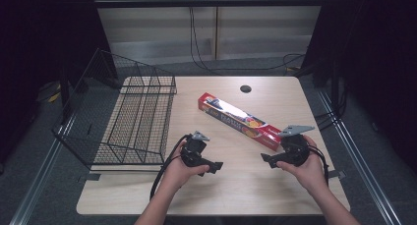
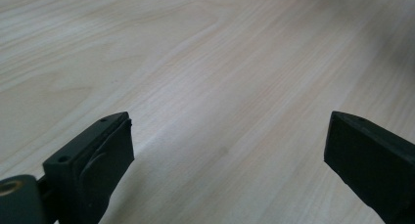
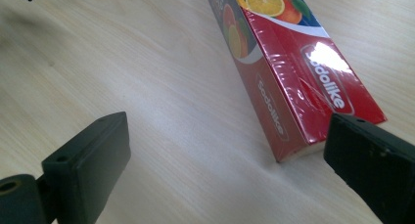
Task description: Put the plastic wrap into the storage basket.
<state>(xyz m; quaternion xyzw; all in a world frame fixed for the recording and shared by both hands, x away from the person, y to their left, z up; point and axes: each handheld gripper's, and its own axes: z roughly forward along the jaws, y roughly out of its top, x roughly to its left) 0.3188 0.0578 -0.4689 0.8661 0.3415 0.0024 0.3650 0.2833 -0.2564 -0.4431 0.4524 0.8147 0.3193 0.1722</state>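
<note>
A long red box (image 1: 239,120) with fruit pictures and white lettering lies flat and diagonal on the wooden table (image 1: 236,190). My left gripper (image 1: 218,166) rests low over the table's front middle, jaws pointing right and wide apart over bare wood (image 2: 230,150). My right gripper (image 1: 266,160) faces it from the right, beside the box's near end. In the right gripper view the jaws stand open (image 3: 227,160) with nothing between them, and the red box (image 3: 298,82) ends just ahead of the right-hand jaw.
A black wire basket (image 1: 125,118) stands on the left part of the table, overhanging its left edge. A dark round hole (image 1: 245,89) sits near the far edge. Cables trail from both grippers toward the front edge.
</note>
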